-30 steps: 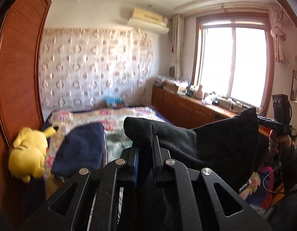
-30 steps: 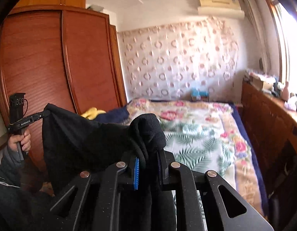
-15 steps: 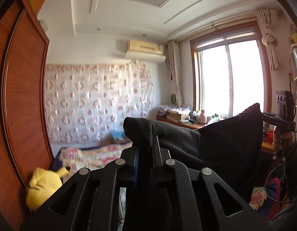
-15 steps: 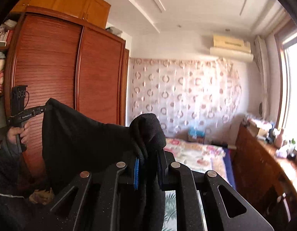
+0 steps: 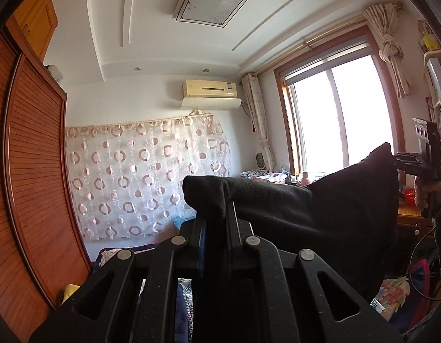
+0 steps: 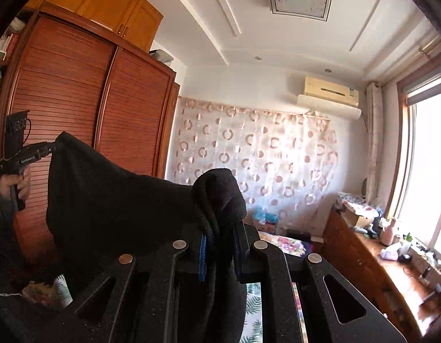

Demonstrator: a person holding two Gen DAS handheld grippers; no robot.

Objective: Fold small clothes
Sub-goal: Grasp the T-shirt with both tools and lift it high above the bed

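A black fleece garment (image 5: 320, 214) hangs stretched in the air between both grippers. My left gripper (image 5: 216, 211) is shut on one bunched corner of it. The right gripper (image 5: 397, 160) shows at the far right of the left wrist view, pinching the other corner, with a hand (image 5: 429, 193) below it. In the right wrist view my right gripper (image 6: 220, 225) is shut on its bunched corner of the black garment (image 6: 111, 200). The left gripper (image 6: 50, 149) holds the far corner at the left edge there, gripped by a hand (image 6: 13, 184).
A bed with a floral cover (image 6: 280, 241) lies low ahead, mostly hidden by the grippers. A wooden wardrobe (image 6: 77, 100) stands on the left. A wooden counter (image 6: 372, 260) with clutter runs under the window (image 5: 340, 114). A patterned curtain (image 5: 140, 177) covers the far wall.
Both grippers have risen with the black garment still held taut between them. The bed and yellow plush toy have dropped almost out of view and the ceiling has come in.
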